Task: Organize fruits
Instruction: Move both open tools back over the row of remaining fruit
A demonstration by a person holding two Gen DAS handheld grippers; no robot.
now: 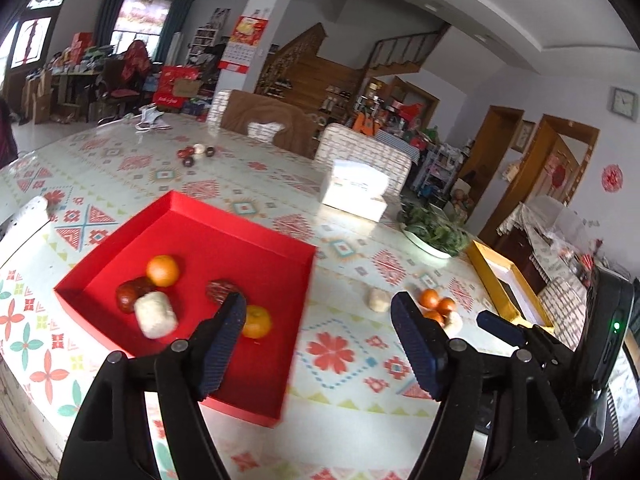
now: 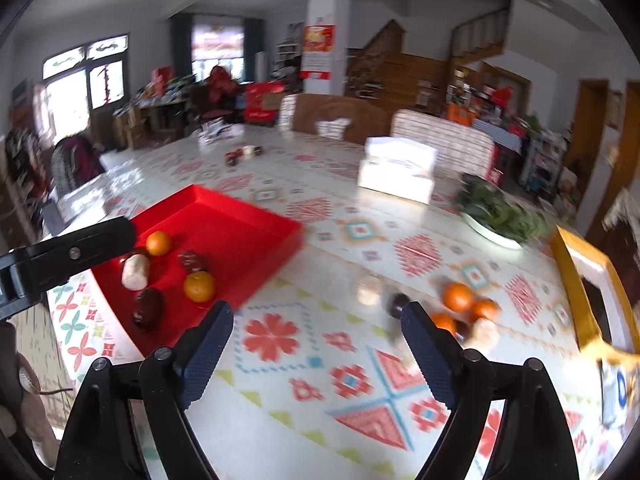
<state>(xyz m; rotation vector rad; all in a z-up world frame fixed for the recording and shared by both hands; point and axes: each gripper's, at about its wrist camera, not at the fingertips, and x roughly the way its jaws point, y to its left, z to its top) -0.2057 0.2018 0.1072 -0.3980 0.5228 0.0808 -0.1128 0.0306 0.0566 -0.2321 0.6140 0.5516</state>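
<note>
A red tray (image 1: 248, 236) (image 2: 256, 220) lies on the patterned table. In it are two oranges (image 1: 163, 270) (image 2: 199, 286), dark red dates (image 1: 128, 296) (image 2: 148, 307) and a pale lump (image 1: 156, 314) (image 2: 135, 272). A loose pile of small oranges (image 1: 436, 302) (image 2: 458, 296), dark dates and pale lumps (image 1: 378, 300) lies on the table right of the tray. My left gripper (image 1: 318, 340) is open and empty above the tray's right edge. My right gripper (image 2: 316, 350) is open and empty over the table, left of the loose pile.
A white tissue box (image 1: 354, 192) (image 2: 396, 174), a dish of greens (image 1: 434, 234) (image 2: 496, 216) and a yellow-rimmed box (image 1: 508, 284) (image 2: 588, 276) stand toward the right. More small fruits (image 1: 196, 154) lie far back. Chairs (image 1: 264, 120) stand behind the table.
</note>
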